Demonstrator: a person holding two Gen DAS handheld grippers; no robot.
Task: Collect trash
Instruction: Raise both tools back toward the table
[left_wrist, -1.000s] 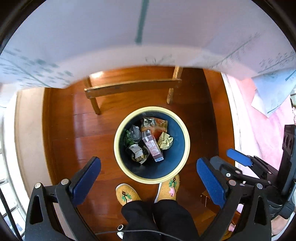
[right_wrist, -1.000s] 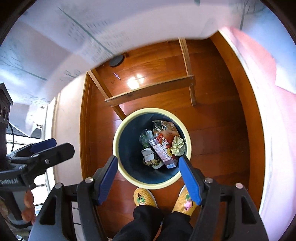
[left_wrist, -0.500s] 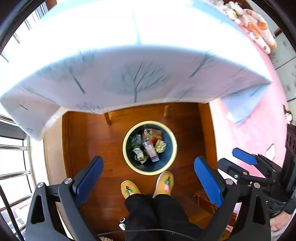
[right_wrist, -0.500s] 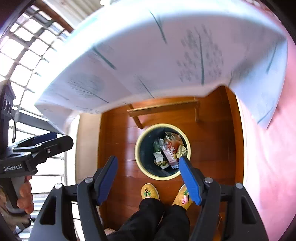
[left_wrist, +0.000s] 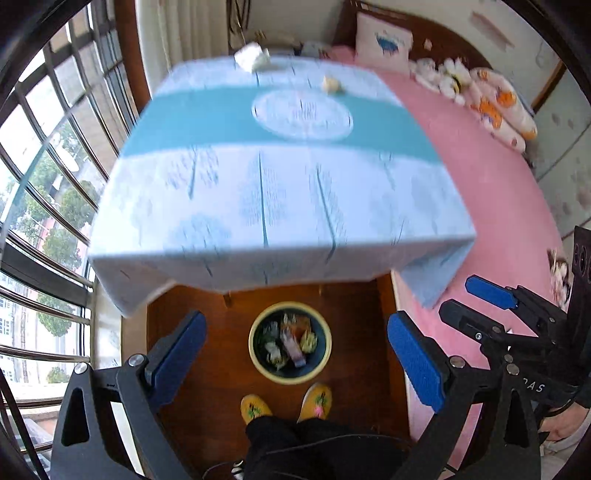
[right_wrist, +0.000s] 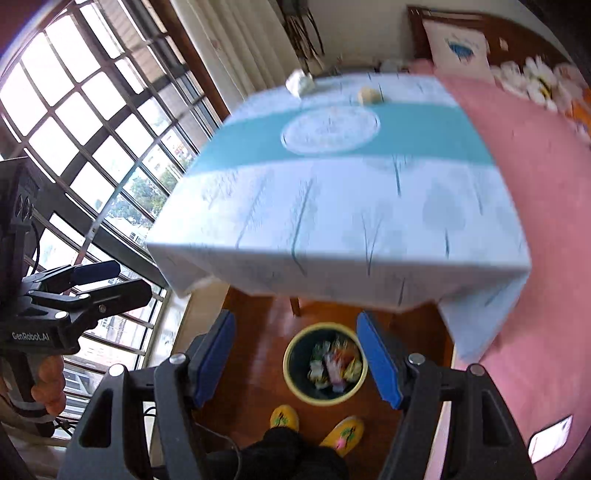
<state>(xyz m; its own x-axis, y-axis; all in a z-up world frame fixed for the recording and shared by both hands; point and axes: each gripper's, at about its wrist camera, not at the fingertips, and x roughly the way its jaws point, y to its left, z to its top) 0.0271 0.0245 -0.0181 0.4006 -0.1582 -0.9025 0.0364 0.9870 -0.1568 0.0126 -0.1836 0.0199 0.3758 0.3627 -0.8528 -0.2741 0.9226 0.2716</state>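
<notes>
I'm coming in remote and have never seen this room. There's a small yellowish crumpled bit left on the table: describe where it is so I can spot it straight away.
Start at the table under the pale tree-print cloth, between the window and the pink bed. Follow the teal band across it to the white oval, then look just past the oval toward the far edge. The yellowish wad lies there alone, smaller and yellower than the white crumpled paper near the window-side far corner.

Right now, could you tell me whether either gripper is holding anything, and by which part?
Nothing is held. The left gripper and right gripper both stand open and empty above the trash bin.
</notes>
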